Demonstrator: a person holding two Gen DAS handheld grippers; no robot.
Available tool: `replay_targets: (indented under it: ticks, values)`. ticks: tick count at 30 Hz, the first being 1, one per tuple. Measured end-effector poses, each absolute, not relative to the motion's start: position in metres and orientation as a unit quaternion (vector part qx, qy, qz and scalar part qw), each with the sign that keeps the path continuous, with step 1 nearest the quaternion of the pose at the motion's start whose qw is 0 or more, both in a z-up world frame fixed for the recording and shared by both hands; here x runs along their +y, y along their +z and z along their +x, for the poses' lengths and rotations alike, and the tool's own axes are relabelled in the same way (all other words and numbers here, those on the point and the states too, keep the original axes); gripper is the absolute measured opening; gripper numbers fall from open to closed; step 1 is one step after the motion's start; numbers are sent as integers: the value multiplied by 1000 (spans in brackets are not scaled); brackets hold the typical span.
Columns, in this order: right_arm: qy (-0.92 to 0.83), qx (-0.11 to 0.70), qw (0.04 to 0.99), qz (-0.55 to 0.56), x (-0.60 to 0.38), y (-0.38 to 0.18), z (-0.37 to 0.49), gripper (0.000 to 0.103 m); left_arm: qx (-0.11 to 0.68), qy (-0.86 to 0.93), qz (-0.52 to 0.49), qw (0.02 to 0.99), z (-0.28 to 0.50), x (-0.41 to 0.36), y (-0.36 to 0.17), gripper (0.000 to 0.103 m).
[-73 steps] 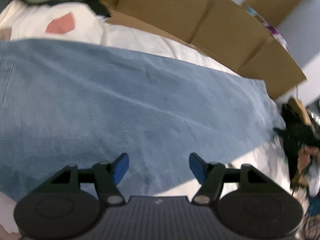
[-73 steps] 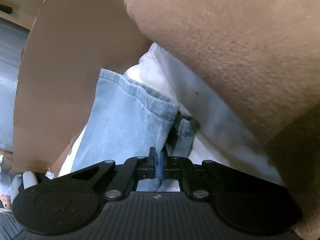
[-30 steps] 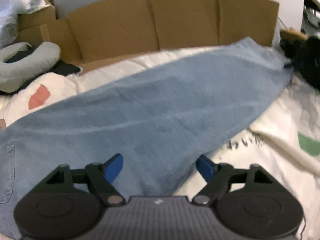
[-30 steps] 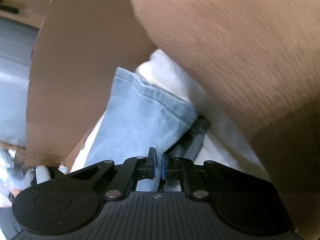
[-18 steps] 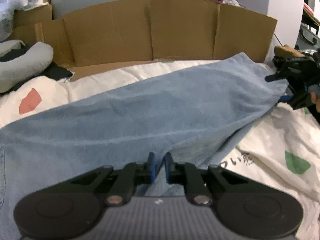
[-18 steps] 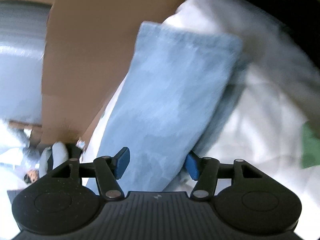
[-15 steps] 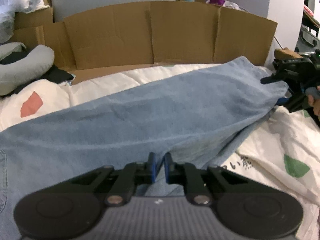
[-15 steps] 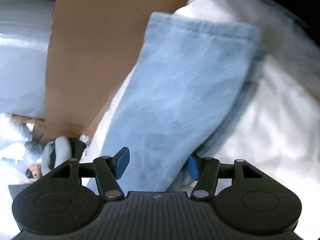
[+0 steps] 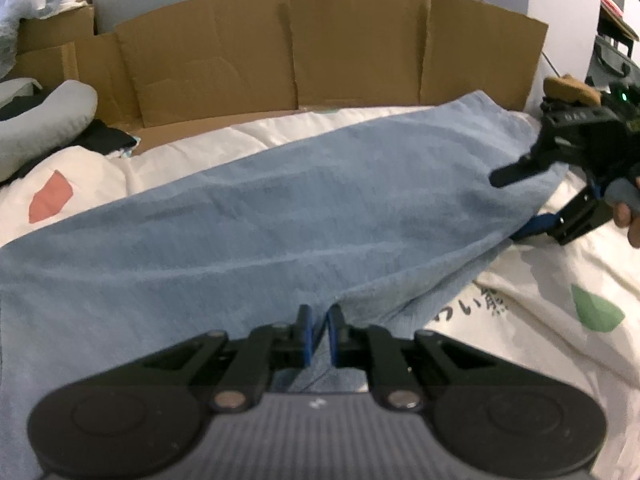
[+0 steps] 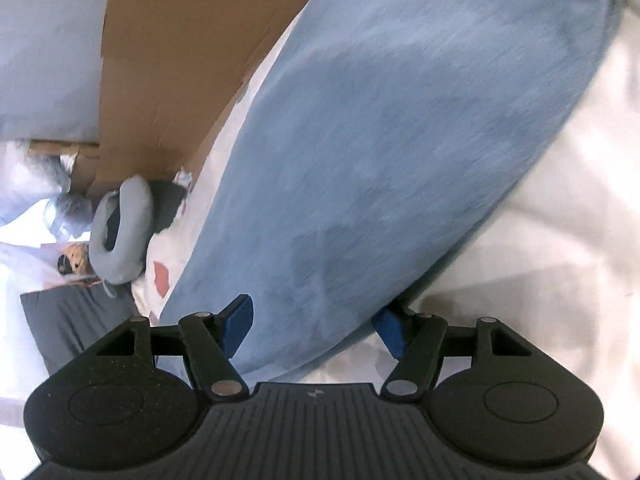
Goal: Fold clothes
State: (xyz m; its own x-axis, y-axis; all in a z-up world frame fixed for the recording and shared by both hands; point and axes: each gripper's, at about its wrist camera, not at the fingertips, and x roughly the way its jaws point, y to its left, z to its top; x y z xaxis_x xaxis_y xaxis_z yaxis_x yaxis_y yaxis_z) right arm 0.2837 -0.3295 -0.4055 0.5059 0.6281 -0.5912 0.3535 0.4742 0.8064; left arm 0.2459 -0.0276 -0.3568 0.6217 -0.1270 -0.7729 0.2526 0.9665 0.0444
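Light blue jeans (image 9: 304, 216) lie stretched across a white quilt (image 9: 552, 312), legs doubled one over the other and running up to the right. My left gripper (image 9: 318, 334) is shut on the jeans' near edge, denim pinched between its blue pads. In the left wrist view my right gripper (image 9: 520, 204) hovers at the hem end, open, one finger above the cloth and one below. The right wrist view shows the jeans (image 10: 400, 140) filling the frame, with my right gripper (image 10: 316, 322) open and straddling the leg's edge.
A folded cardboard wall (image 9: 320, 48) stands behind the quilt. A grey neck pillow (image 9: 44, 120) and dark clothing lie at the left; the pillow (image 10: 120, 228) also shows in the right wrist view. A person's hand (image 9: 626, 216) holds the right gripper.
My left gripper closed on the jeans' near edge. My right gripper let go of the hem, opened, and slid along the leg so the denim lies between its open fingers.
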Motion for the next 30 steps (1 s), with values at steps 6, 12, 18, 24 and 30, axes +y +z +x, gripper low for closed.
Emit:
replay_targets:
  ticks: [6,12,18,24,30]
  values:
    - [139,506,692,496,-297,-410,290,72,440,-106,104,886,241,-37,-374,26]
    - [169,527,683,476,-270,-414,295,71,439,-78,119,887,235,-33,-378,55]
    - [167,527,683,477,-269,-413,296,69,440,-49,137,886,219,-22,-375,63]
    - [162,524,685,480,-274,-414,291,62,441,1,127,889,200,5,-369,67]
    - [160,525,687,476,-274,-416,292,59,437,63,110,891,187,22,-363,71]
